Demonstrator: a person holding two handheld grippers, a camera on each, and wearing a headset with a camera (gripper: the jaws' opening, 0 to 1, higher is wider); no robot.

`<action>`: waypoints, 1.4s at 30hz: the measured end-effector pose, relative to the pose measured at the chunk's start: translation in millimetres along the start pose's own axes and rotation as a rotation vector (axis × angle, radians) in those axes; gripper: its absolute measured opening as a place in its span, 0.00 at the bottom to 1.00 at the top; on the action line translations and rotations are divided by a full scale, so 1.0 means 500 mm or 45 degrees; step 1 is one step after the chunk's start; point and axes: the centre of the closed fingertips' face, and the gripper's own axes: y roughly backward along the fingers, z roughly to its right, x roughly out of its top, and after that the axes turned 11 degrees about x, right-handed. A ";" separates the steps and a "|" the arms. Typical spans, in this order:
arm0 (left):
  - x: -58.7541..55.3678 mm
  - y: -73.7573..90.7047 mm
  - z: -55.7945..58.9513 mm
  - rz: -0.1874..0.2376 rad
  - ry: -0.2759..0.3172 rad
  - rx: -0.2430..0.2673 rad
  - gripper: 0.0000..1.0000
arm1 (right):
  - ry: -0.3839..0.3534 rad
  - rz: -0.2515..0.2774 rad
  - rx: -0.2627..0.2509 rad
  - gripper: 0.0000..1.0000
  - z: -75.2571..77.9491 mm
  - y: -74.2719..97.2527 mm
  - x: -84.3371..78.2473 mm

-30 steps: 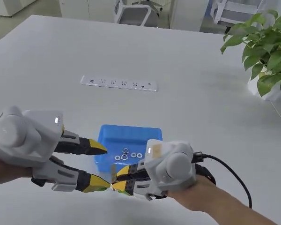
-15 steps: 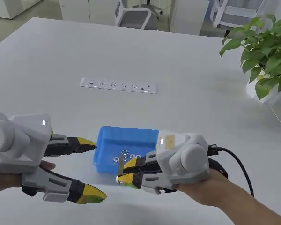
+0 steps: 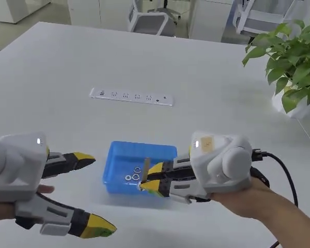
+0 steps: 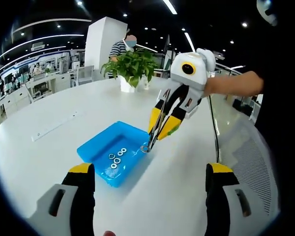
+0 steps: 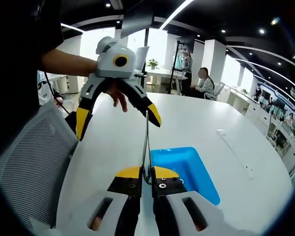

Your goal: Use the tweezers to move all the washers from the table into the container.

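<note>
A blue container (image 3: 119, 155) sits on the white table with several washers (image 3: 134, 175) inside it; the washers (image 4: 117, 160) lie near its middle. My right gripper (image 3: 154, 182) is shut on the thin metal tweezers (image 3: 146, 168), whose tips hang over the container's near right part. In the left gripper view the tweezers (image 4: 155, 130) point down from the right gripper (image 4: 166, 117), and a small ring that looks like a washer (image 4: 144, 148) sits at their tip. My left gripper (image 3: 93, 192) stands open to the left of the container, holding nothing. The tweezers (image 5: 146, 140) rise straight between my right gripper's (image 5: 147, 173) jaws.
A white power strip (image 3: 130, 96) lies farther back on the table. A potted plant (image 3: 292, 57) stands at the right edge. Office chairs stand beyond the far edge, and a mesh chair (image 5: 34, 152) is beside the table's near side.
The right gripper has risen and moved right, carrying the tweezers from the container's front edge to above its inside. The left gripper has drawn back to the left, away from the container.
</note>
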 end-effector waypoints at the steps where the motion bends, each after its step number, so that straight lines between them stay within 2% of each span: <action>1: -0.001 0.000 0.000 -0.002 0.004 0.001 0.99 | 0.004 0.001 -0.004 0.07 0.005 0.003 0.001; 14: 0.009 0.007 -0.004 0.015 0.034 0.036 0.99 | 0.043 -0.005 -0.011 0.07 0.049 0.005 -0.010; 27: 0.017 0.013 -0.017 0.031 0.054 0.082 0.99 | 0.032 -0.025 -0.006 0.07 0.080 -0.011 -0.048; 42: 0.016 0.008 -0.029 0.022 0.064 0.087 0.99 | -0.022 -0.035 -0.008 0.07 0.114 -0.030 -0.093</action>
